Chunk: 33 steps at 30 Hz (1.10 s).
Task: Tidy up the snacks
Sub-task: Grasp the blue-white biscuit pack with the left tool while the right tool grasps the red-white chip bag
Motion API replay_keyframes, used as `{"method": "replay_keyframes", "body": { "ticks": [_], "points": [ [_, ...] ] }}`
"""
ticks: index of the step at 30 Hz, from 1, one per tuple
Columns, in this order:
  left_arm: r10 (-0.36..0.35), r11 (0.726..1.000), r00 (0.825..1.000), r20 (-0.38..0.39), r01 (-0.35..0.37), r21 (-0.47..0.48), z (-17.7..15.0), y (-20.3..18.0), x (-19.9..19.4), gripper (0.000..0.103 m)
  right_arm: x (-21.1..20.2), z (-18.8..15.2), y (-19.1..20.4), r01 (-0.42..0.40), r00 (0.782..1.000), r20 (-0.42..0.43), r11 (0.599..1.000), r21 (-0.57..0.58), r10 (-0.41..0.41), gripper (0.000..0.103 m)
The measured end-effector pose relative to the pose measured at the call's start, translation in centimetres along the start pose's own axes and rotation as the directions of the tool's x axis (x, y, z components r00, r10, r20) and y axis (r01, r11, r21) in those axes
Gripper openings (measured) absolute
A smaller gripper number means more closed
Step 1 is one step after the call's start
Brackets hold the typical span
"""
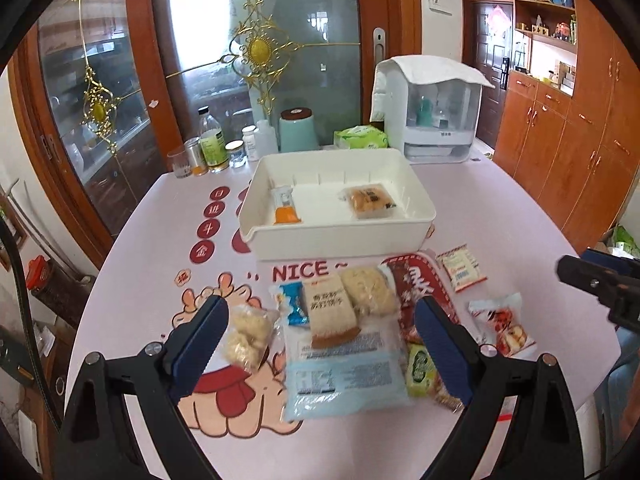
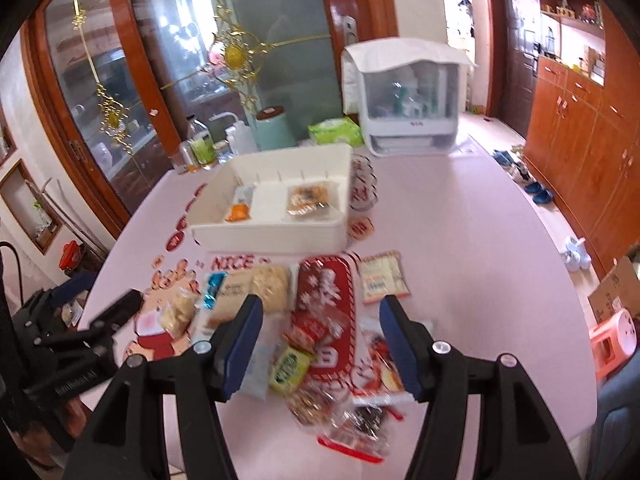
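Note:
A white bin [image 1: 336,236] [image 2: 264,234] stands mid-table and holds an orange sachet [image 1: 286,208] [image 2: 240,206] and a wrapped pastry [image 1: 366,200] [image 2: 310,198]. Several snack packs lie in front of it: a beige cracker pack [image 1: 330,308], a pale blue bag [image 1: 344,376], a red bag [image 2: 326,300], a green pack [image 2: 290,368]. My left gripper [image 1: 320,344] is open above the cracker pack and blue bag. My right gripper [image 2: 320,340] is open above the red bag and green pack. Neither holds anything.
Bottles and jars [image 1: 212,148], a teal canister [image 1: 298,130], a green tissue pack [image 1: 360,138] and a white covered appliance [image 1: 432,120] line the table's far edge. Wooden cabinets [image 1: 568,140] stand to the right. A pink stool [image 2: 612,340] is beside the table.

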<state>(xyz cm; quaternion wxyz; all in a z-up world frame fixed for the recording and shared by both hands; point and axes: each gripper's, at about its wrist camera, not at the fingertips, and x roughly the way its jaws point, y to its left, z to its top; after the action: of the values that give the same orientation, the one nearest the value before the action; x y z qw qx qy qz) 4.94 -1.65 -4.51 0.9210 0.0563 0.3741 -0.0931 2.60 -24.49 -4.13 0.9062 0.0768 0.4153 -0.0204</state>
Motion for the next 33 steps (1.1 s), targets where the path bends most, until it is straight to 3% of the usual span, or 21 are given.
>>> {"method": "replay_keyframes", "body": {
  "ticks": [7,16,24,30,33],
  "points": [
    [0.003,1.0,0.995,-0.095,-0.003,0.004,-3.6,1.2,2.0,0.094,1.1,-3.6,-3.8,0.061,0.995,-0.081,0.996,0.061,-0.056,0.061],
    [-0.071,0.993,0.959,-0.274,0.042,-0.11,-7.6,2.8,7.4,0.094,4.8,-7.0,-8.4,0.117,0.976,-0.202,0.977,0.178,-0.08,0.061],
    [-0.17,0.97,0.91,-0.378,0.087,-0.227,-8.7,3.8,12.4,0.094,9.7,-7.4,-8.5,0.113,0.964,-0.256,0.984,0.138,-0.074,0.061],
    [-0.178,0.969,0.897,-0.406,0.088,-0.23,-8.3,3.7,15.5,0.094,13.6,-6.9,-7.2,0.129,0.951,-0.287,0.991,0.039,-0.113,0.061],
    [-0.198,0.964,0.881,-0.431,0.096,-0.247,-8.2,3.9,17.2,0.094,14.5,-6.6,-7.0,0.103,0.954,-0.287,0.994,0.035,-0.088,0.067]
  ]
}}
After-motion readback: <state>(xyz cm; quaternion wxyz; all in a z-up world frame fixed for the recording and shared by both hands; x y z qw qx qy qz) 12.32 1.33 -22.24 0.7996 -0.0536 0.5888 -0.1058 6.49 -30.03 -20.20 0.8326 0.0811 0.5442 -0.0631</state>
